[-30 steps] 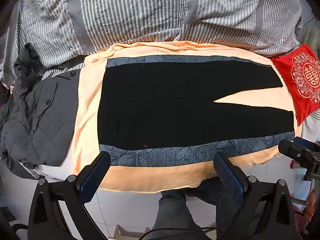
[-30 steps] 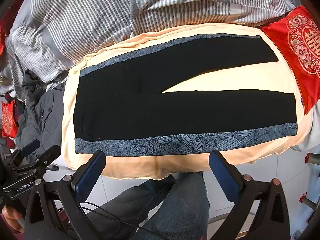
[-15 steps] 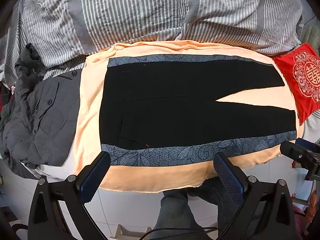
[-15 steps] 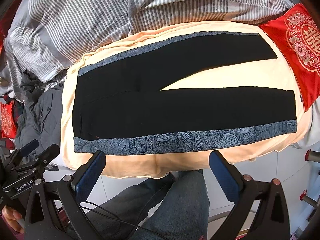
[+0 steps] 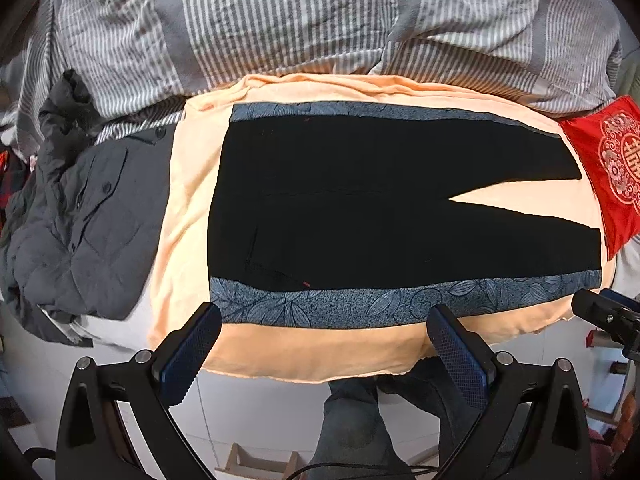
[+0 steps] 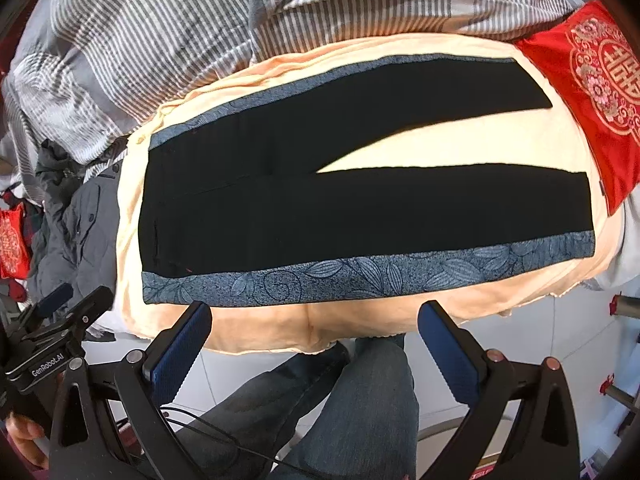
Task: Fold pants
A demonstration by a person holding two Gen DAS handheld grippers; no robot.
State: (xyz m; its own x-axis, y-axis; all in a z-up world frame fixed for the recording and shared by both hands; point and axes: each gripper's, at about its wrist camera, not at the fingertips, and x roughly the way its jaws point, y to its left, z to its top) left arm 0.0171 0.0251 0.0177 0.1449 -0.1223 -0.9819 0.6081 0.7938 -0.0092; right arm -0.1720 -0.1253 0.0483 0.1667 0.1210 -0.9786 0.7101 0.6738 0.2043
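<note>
Black pants [image 5: 360, 208] with blue floral side bands lie flat on a peach cloth [image 5: 320, 352], waist to the left, legs spread in a V to the right. They also show in the right wrist view [image 6: 360, 208]. My left gripper [image 5: 324, 340] is open and empty, hovering before the near edge of the cloth, below the near floral band [image 5: 400, 300]. My right gripper [image 6: 314, 340] is open and empty, at the same near edge, in front of the near leg.
A striped grey duvet [image 5: 280, 28] lies behind the cloth. A dark grey jacket [image 5: 80, 220] lies left of it. A red embroidered cushion [image 6: 592, 92] sits at the right end. My legs in jeans [image 6: 360, 400] stand on the tiled floor below.
Both views have shifted slightly; the pants sit a little higher in the right wrist view and lower in the left. The pants have not moved and both grippers stay open.
</note>
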